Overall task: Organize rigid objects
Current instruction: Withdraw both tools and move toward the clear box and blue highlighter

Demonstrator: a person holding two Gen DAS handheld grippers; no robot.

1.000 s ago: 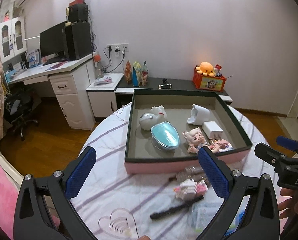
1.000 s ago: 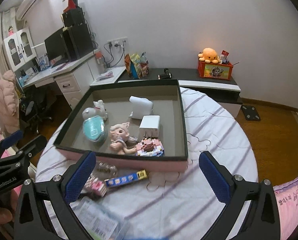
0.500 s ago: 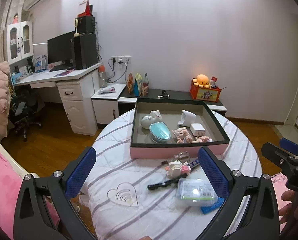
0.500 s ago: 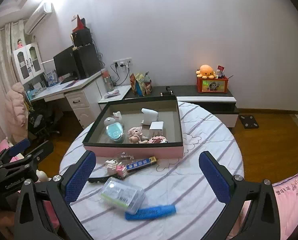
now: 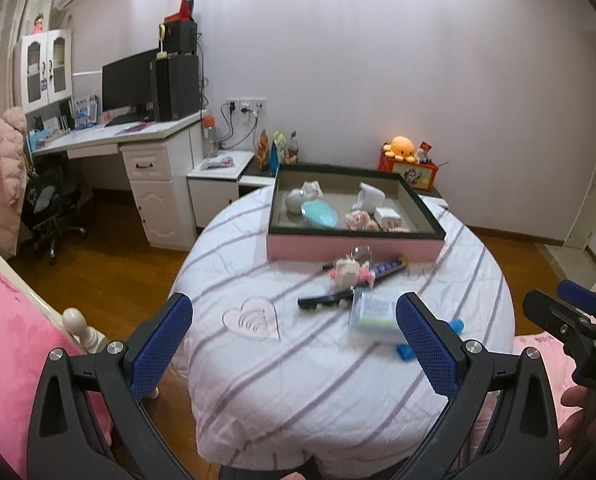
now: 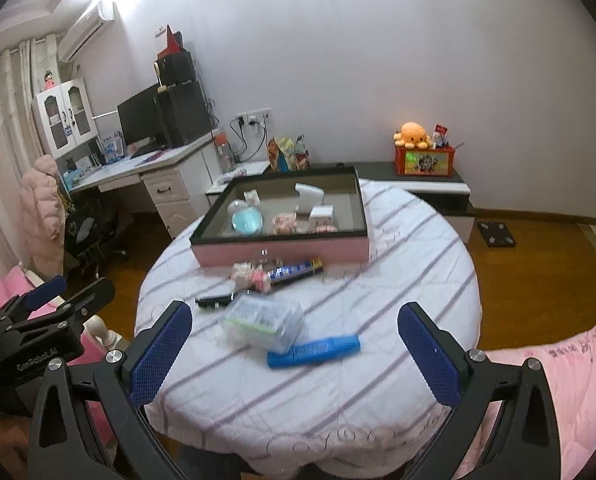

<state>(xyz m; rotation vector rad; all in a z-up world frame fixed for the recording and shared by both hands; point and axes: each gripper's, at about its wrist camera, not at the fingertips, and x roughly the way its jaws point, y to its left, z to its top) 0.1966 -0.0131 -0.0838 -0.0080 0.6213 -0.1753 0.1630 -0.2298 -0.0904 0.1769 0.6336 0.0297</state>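
Note:
A pink-sided box (image 5: 354, 246) (image 6: 281, 251) with a dark rim sits at the far side of the round table (image 5: 281, 364) (image 6: 338, 392); a teal case, white items and small figures lie inside it. In front of it lie a pink-white block toy (image 5: 348, 273) (image 6: 251, 276), a blue-patterned stick (image 5: 388, 267) (image 6: 295, 270), a black comb (image 5: 324, 301) (image 6: 213, 301), a clear plastic case (image 5: 372, 314) (image 6: 263, 320) and a blue bar (image 6: 314, 351). My left gripper (image 5: 298, 344) and right gripper (image 6: 293, 354) both hang open and empty, well back above the table's near edge.
A clear heart-shaped piece (image 5: 253, 318) rests on the striped cloth at the left. Pink bedding (image 5: 13, 344) (image 6: 558, 392) flanks the table on both sides. A white desk (image 5: 137, 152) with a monitor stands at the back left, a low cabinet with an orange plush box (image 6: 424, 152) behind.
Both grippers have pulled back and up from the box, so the whole table is in view. Nothing was picked up; both stay open.

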